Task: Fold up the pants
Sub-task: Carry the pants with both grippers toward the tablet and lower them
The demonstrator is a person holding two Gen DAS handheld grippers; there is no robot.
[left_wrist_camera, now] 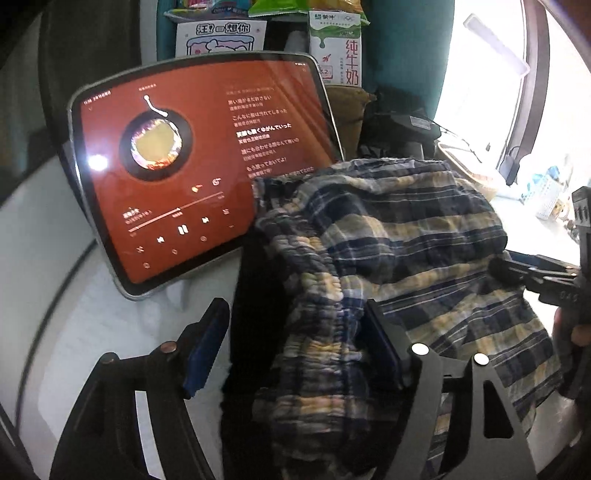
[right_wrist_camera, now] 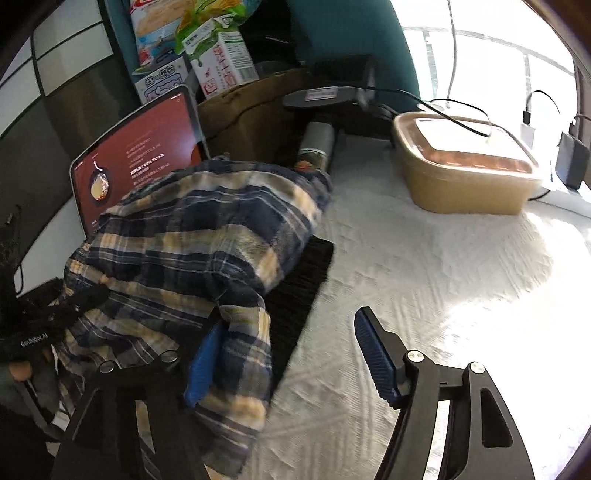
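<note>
On the white cloth (right_wrist_camera: 424,280), plaid pants (right_wrist_camera: 192,236) are bunched; left gripper (left_wrist_camera: 295,350) and right gripper (right_wrist_camera: 288,354) are spread wide, nothing clamped.

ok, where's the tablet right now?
Tablet stands propped at the back left of the bed, behind the plaid pants, below the milk carton. Right view shows it half hidden by the pants.

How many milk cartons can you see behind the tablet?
1. The milk carton stands behind the tablet, against the teal backdrop, under green snack bags. The box beside it may not be milk, and clutter could hide others.
</note>
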